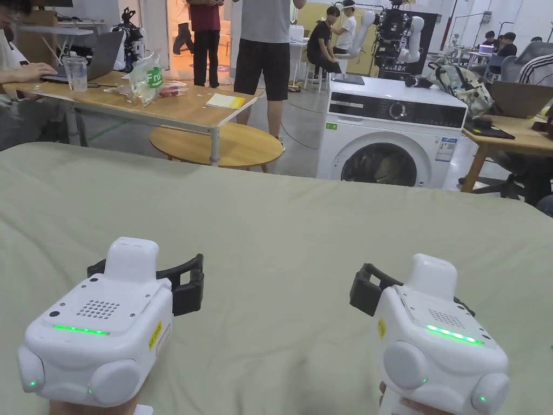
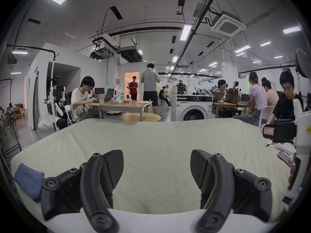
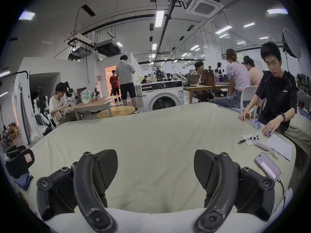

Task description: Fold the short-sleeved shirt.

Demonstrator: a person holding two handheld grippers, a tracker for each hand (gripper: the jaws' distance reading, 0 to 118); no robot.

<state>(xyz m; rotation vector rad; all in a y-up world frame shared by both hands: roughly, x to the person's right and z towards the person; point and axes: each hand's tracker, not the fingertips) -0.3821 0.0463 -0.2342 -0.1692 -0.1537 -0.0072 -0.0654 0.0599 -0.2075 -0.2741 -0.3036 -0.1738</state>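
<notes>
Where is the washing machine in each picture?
Head view: washing machine upper right of centre, beyond the green sheet.
Left gripper view: washing machine right of centre, mid-height.
Right gripper view: washing machine near the centre, mid-height.
Shared landmark: the round wooden table just left of it.

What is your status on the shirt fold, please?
Left claw open, empty; right claw open, empty. Both over bare sheet. Blue cloth bunched far left, possibly the shirt, untouched. Phone and papers at right edge.
</notes>
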